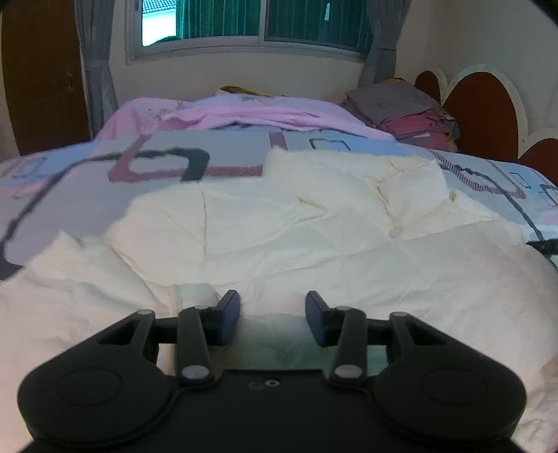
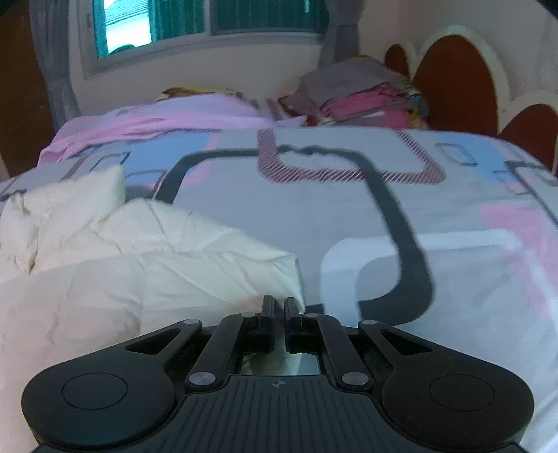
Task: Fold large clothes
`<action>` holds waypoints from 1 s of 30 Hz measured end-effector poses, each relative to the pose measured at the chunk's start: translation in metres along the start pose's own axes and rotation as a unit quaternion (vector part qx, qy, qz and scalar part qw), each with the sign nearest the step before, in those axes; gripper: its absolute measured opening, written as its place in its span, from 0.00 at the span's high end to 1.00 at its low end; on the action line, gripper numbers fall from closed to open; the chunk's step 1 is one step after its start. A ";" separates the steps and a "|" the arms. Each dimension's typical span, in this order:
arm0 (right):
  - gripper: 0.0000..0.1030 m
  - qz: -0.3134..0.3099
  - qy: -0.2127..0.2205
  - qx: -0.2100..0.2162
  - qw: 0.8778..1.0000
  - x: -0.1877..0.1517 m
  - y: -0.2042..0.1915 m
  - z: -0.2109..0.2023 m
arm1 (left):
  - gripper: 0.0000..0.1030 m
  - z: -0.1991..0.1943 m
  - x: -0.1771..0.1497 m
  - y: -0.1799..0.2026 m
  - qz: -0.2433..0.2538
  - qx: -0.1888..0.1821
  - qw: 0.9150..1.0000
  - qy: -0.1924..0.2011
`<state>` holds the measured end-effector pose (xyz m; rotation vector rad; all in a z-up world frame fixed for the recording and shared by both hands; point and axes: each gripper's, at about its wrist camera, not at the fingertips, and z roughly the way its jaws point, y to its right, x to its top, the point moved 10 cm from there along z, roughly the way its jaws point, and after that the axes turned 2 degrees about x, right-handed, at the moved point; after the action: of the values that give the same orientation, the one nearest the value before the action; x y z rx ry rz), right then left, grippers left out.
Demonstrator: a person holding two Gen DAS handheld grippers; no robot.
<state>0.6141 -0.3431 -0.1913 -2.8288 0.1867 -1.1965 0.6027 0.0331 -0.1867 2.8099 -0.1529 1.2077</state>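
A patterned bedspread [image 2: 348, 223] is covering the bed, with black, pink and blue outlines printed on grey. A pink sheet [image 1: 244, 111] is lying crumpled along the far edge. A pile of folded fabric [image 2: 362, 101], grey over pink, is sitting at the far right corner. A scalloped brown headboard [image 2: 453, 80] is standing along the right edge. A window [image 1: 251, 24] with green curtains is showing on the far wall, grey drapes [image 1: 97, 69] hanging beside it.

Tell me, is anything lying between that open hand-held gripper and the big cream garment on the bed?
Nothing visible does. The left hand-held gripper is open directly over the cream garment, with only its fabric showing between the fingers. The right hand-held gripper is shut at the garment's corner, apparently pinching it. The patterned bedspread beside it is bare.
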 end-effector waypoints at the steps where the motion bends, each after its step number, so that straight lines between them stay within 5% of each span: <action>1: 0.95 0.004 0.012 0.016 1.000 0.002 -0.007 -0.014 | 0.60 -0.011 0.003 0.003 0.000 -0.004 1.000 0.014; 7: 0.95 -0.035 0.005 0.053 0.998 -0.031 -0.056 -0.052 | 0.47 -0.043 -0.010 0.050 0.006 -0.043 0.999 0.031; 9: 0.69 -0.047 -0.004 0.046 0.998 -0.043 -0.061 -0.048 | 0.37 -0.035 -0.021 0.054 0.007 -0.035 0.999 0.015; 10: 0.40 -0.050 -0.006 0.045 0.998 -0.047 -0.063 -0.047 | 0.33 -0.028 -0.027 0.054 0.007 -0.027 1.000 0.002; 11: 0.37 -0.054 -0.011 0.045 0.997 -0.052 -0.063 -0.044 | 0.25 -0.021 -0.033 0.052 0.008 -0.016 1.000 -0.011; 15: 0.41 -0.068 -0.025 0.044 0.996 -0.061 -0.062 -0.039 | 0.23 -0.017 -0.038 0.048 0.007 -0.011 1.000 -0.014; 21: 0.46 -0.047 0.023 0.049 0.997 -0.049 -0.054 -0.086 | 0.19 -0.055 -0.034 0.016 -0.022 0.009 1.000 0.014; 26: 0.46 -0.048 0.037 0.055 0.997 -0.059 -0.059 -0.113 | 0.24 -0.097 -0.060 -0.069 -0.093 0.073 0.993 0.031; 30: 0.46 -0.030 0.033 0.048 0.998 -0.071 -0.056 -0.121 | 0.24 -0.137 -0.094 -0.158 -0.177 0.133 0.974 0.045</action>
<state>0.4831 -0.2793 -0.1511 -2.7326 0.0471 -1.2761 0.4595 0.2109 -0.1668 2.8149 0.5309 1.3450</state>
